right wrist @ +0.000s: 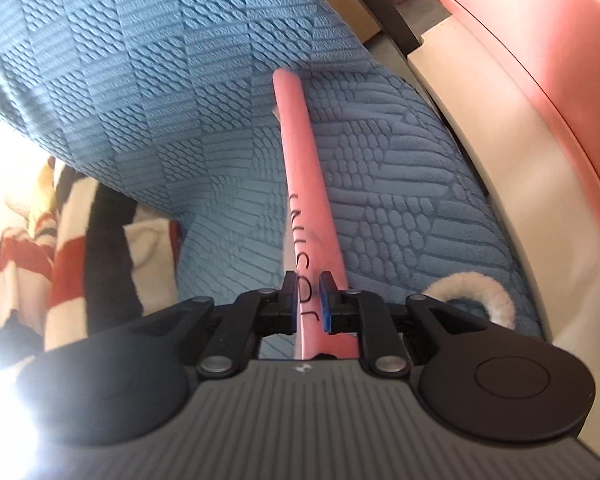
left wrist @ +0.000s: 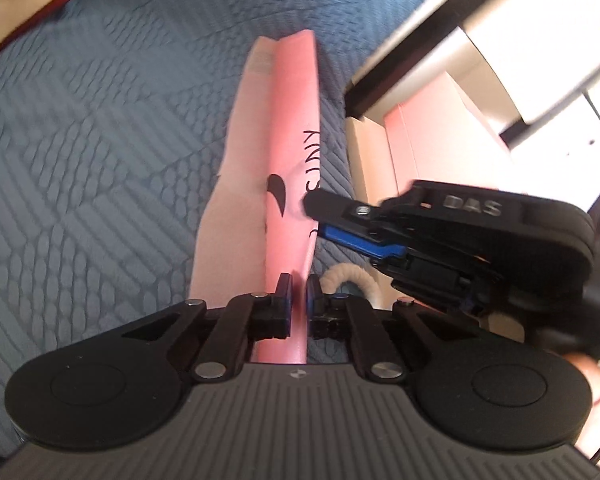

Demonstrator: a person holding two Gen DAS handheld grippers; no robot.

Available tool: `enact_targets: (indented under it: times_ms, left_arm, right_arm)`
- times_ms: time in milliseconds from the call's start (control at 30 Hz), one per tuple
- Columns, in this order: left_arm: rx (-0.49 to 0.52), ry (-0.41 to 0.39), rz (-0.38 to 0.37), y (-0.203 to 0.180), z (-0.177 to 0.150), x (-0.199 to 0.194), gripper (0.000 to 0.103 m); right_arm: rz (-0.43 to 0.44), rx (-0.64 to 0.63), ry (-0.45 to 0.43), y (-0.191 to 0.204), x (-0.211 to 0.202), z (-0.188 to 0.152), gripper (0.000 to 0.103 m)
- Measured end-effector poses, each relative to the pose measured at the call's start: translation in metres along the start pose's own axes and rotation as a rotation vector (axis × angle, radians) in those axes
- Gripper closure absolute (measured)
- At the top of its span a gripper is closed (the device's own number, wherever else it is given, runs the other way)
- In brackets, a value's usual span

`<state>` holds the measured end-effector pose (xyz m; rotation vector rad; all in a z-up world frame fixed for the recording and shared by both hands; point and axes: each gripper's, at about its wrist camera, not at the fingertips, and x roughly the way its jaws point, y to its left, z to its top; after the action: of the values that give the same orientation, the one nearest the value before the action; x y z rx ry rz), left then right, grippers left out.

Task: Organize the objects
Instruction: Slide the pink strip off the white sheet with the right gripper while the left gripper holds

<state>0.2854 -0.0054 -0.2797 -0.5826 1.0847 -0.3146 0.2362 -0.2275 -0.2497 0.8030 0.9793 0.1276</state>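
A pink paper bag [left wrist: 292, 128] with black lettering is held edge-up above a blue textured blanket [left wrist: 100, 140]. My left gripper [left wrist: 299, 300] is shut on the bag's near edge. My right gripper [left wrist: 312, 216] comes in from the right in the left wrist view and clamps the same bag further along. In the right wrist view the right gripper [right wrist: 308, 300] is shut on the pink bag [right wrist: 304, 184], which runs forward as a thin pink strip. A white rope handle [right wrist: 476, 288] lies on the blanket beside it.
A pink and cream headboard or box [right wrist: 540, 128] runs along the right. A red, black and white striped cloth [right wrist: 68, 248] lies at the left of the blue blanket [right wrist: 180, 100]. Pale boxes [left wrist: 440, 132] and dark-edged shelves stand beyond the bed.
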Motion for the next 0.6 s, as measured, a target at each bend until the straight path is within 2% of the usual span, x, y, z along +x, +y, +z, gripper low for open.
enact_targets:
  times_ms: [133,267,433,600]
  left_arm:
    - [-0.111,0.002,-0.02,0.016,0.004,-0.003,0.097]
    - [-0.207,0.009,-0.005,0.033,0.006,-0.004,0.098]
    - [-0.242,0.023,0.032,0.034,0.007,0.0,0.098]
    - [-0.269,0.036,0.049,0.039,0.007,0.004,0.097]
  right_arm:
    - [0.023,0.007,-0.02,0.003,-0.001,-0.002,0.087]
    - [0.04,-0.002,0.008,0.009,0.005,-0.006,0.087]
    - [0.034,-0.02,0.055,0.017,0.018,-0.014,0.087]
    - [-0.029,0.009,0.098,0.013,0.036,-0.021,0.089]
